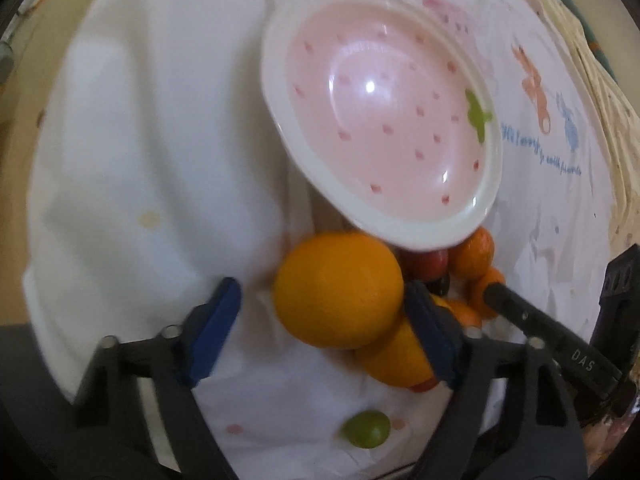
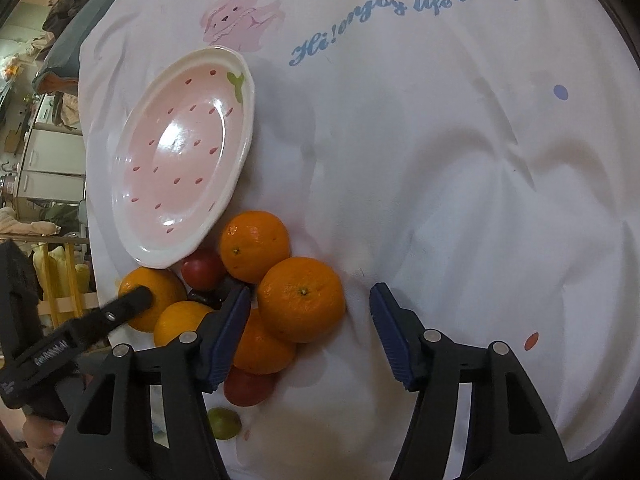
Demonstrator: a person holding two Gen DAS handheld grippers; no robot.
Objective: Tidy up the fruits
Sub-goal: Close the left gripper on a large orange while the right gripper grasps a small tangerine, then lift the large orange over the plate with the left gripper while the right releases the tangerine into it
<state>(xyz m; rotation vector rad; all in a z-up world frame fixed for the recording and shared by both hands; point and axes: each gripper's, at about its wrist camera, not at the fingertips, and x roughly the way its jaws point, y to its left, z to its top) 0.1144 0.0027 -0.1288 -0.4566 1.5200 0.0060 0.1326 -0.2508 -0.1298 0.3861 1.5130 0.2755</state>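
Orange, pebbled skin marked the large orange (image 1: 338,290) lying between the wide-open fingers of the left tool (image 1: 324,328), ungripped. The right tool (image 2: 310,334), equally open and empty, bracketed a smaller orange (image 2: 301,299). Both fruits touched the heap against the glossy pink plate (image 1: 486,184) on the wrinkled cloth-covered surface (image 2: 460,160). Closing gently across each sphere's widest part would probably prevent slipping.

The cloth (image 2: 440,160) reads "Hi!enjoy life with friends" in blue script; the right claw's finger (image 1: 560,340) reads "DAS".
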